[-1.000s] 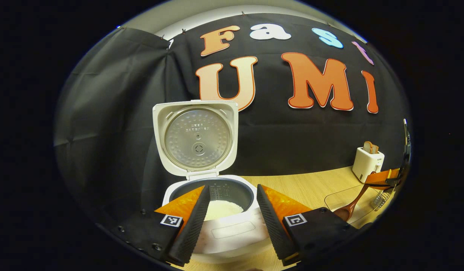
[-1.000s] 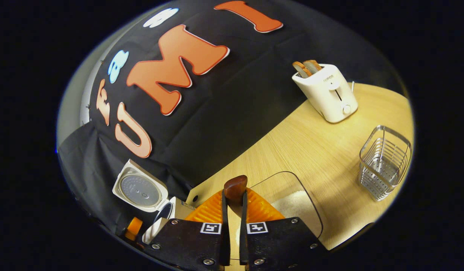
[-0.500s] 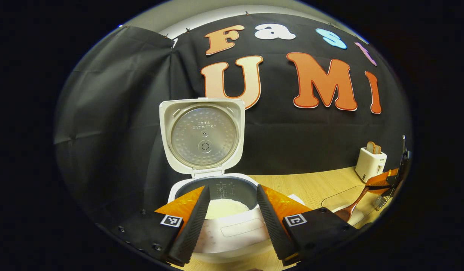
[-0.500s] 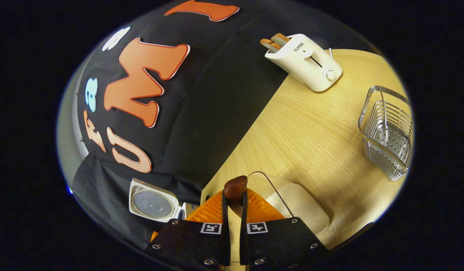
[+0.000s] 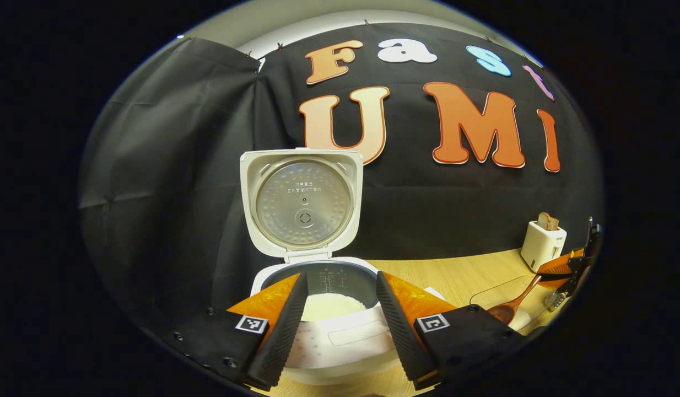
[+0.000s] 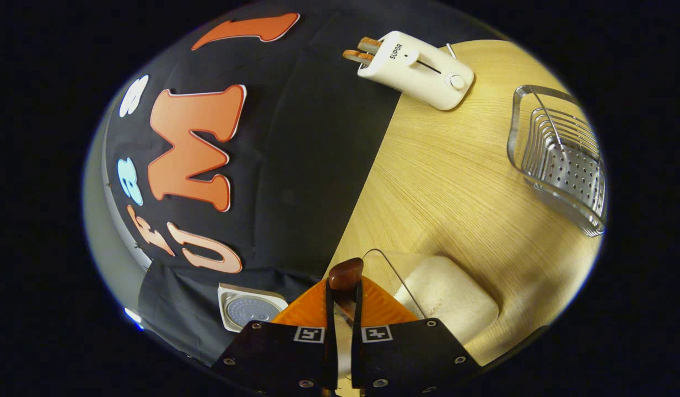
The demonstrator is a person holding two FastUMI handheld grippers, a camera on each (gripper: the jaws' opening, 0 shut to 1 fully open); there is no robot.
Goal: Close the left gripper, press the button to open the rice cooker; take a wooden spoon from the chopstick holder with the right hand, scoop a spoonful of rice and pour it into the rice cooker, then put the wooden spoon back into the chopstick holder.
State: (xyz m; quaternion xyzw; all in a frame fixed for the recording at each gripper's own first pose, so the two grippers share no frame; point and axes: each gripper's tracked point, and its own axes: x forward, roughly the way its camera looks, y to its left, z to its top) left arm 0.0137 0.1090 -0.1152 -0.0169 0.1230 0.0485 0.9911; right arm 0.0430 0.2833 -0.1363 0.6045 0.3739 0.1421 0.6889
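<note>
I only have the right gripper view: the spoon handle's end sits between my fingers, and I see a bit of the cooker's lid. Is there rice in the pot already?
Observer: Yes. In the left gripper view the rice cooker stands open, lid upright, with white rice in its pot.
Operator: Where is the spoon's bowl?
Observer: The wooden spoon slants down from the right gripper. Its bowl is low, within the clear container outline.
Operator: Is the left gripper in the way?
Observer: The left gripper is open in front of the cooker, holding nothing.
</note>
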